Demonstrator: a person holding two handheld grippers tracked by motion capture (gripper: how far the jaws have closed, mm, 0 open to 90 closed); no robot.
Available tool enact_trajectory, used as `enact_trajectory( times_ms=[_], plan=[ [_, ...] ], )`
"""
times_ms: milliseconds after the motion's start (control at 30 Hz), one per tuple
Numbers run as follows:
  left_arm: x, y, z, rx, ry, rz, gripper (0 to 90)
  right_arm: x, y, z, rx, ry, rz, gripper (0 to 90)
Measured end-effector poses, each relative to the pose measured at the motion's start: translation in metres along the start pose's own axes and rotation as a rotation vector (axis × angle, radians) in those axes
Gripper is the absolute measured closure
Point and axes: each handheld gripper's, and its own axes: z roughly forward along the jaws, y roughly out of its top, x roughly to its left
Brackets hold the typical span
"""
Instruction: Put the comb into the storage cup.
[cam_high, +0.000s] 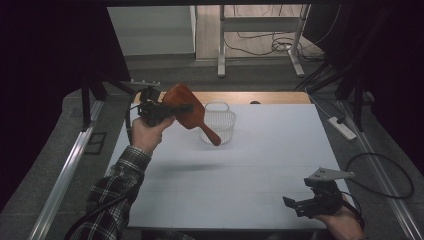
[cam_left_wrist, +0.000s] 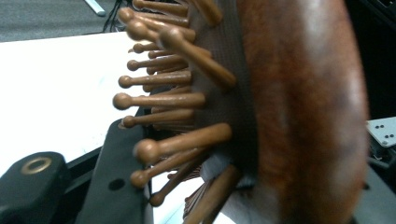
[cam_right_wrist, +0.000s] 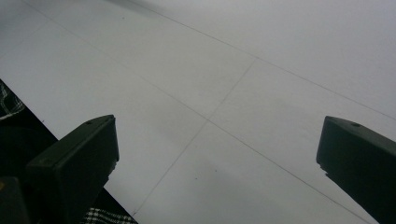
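Dim room, grey floor (cam_high: 165, 70), cables past the far edge. White bench (cam_high: 260, 165), faint seams. Left gripper (cam_high: 165, 111) fingers clamped on wooden hairbrush (cam_high: 187, 111), raised; clear basket (cam_high: 218, 125) just beyond them. Right gripper (cam_high: 312, 200) fingers wide apart, holding nothing.

left arm: plaid-sleeved forearm reaches up from the bottom left, raised over the table
left gripper (cam_high: 167, 111): lifted, pointing right, jaws clamped on a wooden hairbrush (cam_high: 189, 111)
right hand (cam_high: 340, 222): low at the near right corner
right gripper (cam_high: 307, 199): jaws spread wide, nothing between them
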Motion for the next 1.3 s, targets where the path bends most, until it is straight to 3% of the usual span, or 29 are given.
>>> enact_trajectory(
  times_ms=[533,733,1300],
  plan=[
    [0.007,0.020,0.001,-0.027,0.039,-0.017,55.9,0.001,-0.006,-0.010,-0.018,-0.027,0.013,0.2],
    [0.009,0.027,0.009,-0.037,0.056,-0.024,55.9,0.003,-0.006,-0.009,-0.011,-0.041,-0.009,0.3],
    [0.019,0.038,0.031,-0.040,0.116,-0.022,55.9,0.003,-0.006,-0.010,-0.019,-0.038,-0.010,1.1]
  ],
)
